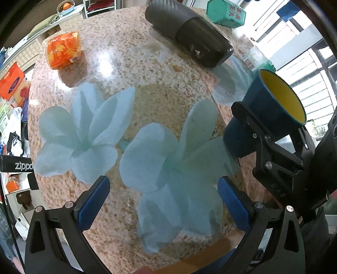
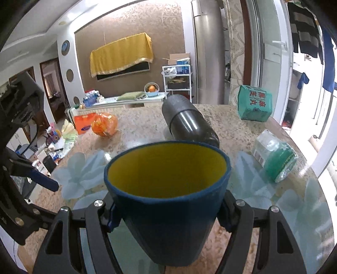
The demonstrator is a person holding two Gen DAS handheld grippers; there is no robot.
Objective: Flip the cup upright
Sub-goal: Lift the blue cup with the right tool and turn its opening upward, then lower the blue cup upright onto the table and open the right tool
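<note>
A dark blue cup with a yellow inside (image 2: 168, 215) is clamped between the fingers of my right gripper (image 2: 167, 218), with its open mouth tilted up and away from the camera, held above the table. In the left wrist view the same cup (image 1: 263, 105) shows at the right, in the right gripper (image 1: 271, 143), off the table surface. My left gripper (image 1: 163, 202) is open and empty, with blue pads, low over the table's flower pattern.
The round granite table (image 1: 130, 69) has pale blue flower prints. On it lie a large black cylinder (image 1: 189, 33), an orange packet (image 1: 63, 49), a green box (image 1: 226, 12) and a clear green-banded jar (image 2: 276, 158). Room clutter lies beyond the left edge.
</note>
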